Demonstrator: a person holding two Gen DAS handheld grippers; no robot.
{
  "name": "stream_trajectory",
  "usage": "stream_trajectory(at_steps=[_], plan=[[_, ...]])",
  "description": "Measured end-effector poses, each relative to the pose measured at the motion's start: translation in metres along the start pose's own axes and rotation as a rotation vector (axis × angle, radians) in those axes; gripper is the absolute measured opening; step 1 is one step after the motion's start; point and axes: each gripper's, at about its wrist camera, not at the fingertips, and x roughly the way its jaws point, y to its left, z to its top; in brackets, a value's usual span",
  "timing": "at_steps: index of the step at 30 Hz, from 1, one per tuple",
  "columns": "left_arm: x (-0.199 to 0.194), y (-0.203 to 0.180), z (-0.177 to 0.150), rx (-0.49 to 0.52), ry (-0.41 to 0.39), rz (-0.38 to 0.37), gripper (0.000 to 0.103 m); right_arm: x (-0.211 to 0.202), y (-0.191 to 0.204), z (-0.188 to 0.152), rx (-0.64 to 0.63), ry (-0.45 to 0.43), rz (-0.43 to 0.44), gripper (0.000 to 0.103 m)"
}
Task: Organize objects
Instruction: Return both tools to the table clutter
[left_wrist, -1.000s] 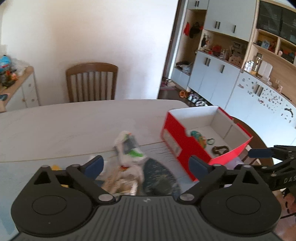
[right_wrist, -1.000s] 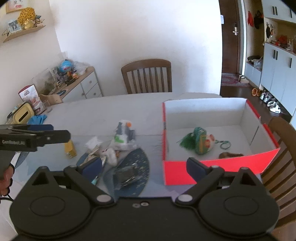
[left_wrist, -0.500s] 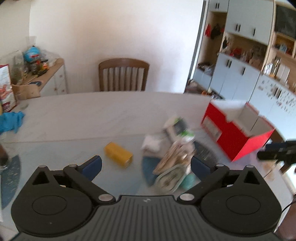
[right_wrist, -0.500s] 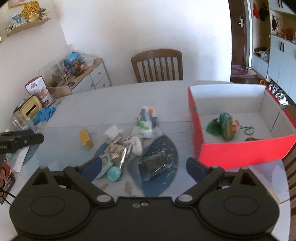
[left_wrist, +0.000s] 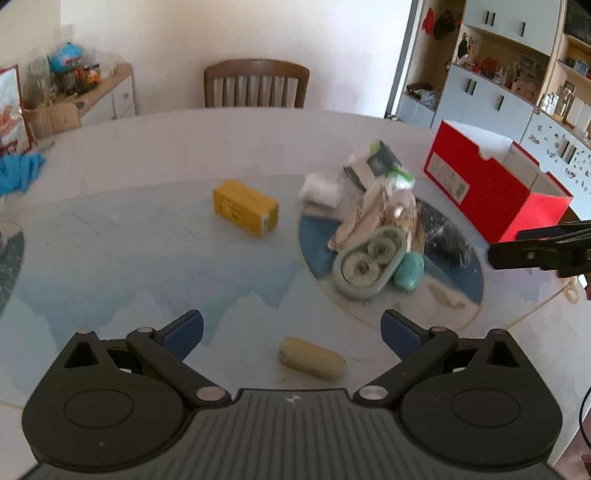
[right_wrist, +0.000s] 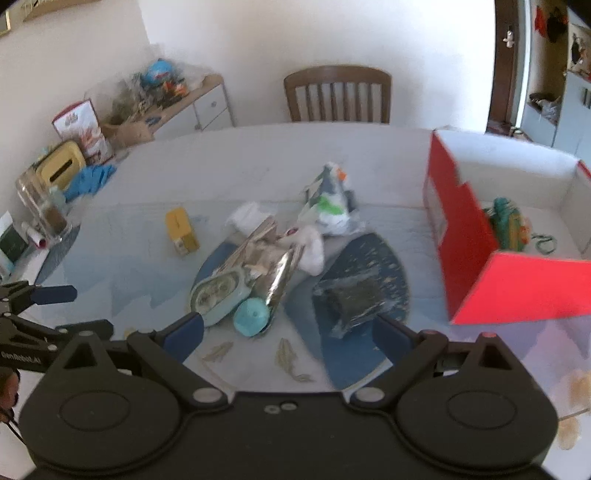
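A heap of small items lies mid-table: an oval green tin (left_wrist: 367, 262) (right_wrist: 221, 291), a teal ball (left_wrist: 408, 271) (right_wrist: 251, 316), a silvery wrapper (right_wrist: 280, 277), a white wad (left_wrist: 319, 188) and a bagged item with green print (right_wrist: 330, 199). A yellow box (left_wrist: 245, 206) (right_wrist: 181, 230) lies apart to the left. A beige oblong piece (left_wrist: 312, 358) sits between the fingers of my open left gripper (left_wrist: 291, 328) (right_wrist: 74, 310). A dark packet (right_wrist: 351, 299) lies just ahead of my open right gripper (right_wrist: 288, 332) (left_wrist: 517, 245). The red box (left_wrist: 491, 184) (right_wrist: 517, 288) holds a green toy (right_wrist: 508, 229).
A wooden chair (left_wrist: 256, 86) stands at the table's far side. A sideboard (right_wrist: 177, 107) with clutter is at the back left, and a blue cloth (left_wrist: 18, 171), jars and a yellow container (right_wrist: 61, 168) crowd the table's left edge. Cabinets (left_wrist: 491, 96) fill the right wall.
Both grippers have drawn back and swung left, away from the red box. The left view now takes in the yellow box and the beige piece. Both stay open and empty.
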Motion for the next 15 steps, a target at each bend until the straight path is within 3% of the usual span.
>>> stream_trajectory(at_steps=[6,15], plan=[[0.011,-0.014,-0.015,0.088,0.023,-0.029,0.103,0.03,0.01,-0.006,-0.022,0.049,0.002,0.094],[0.022,-0.016,-0.024,0.105,0.019,-0.027,0.103,0.047,-0.02,-0.003,0.031,0.034,-0.124,0.09]])
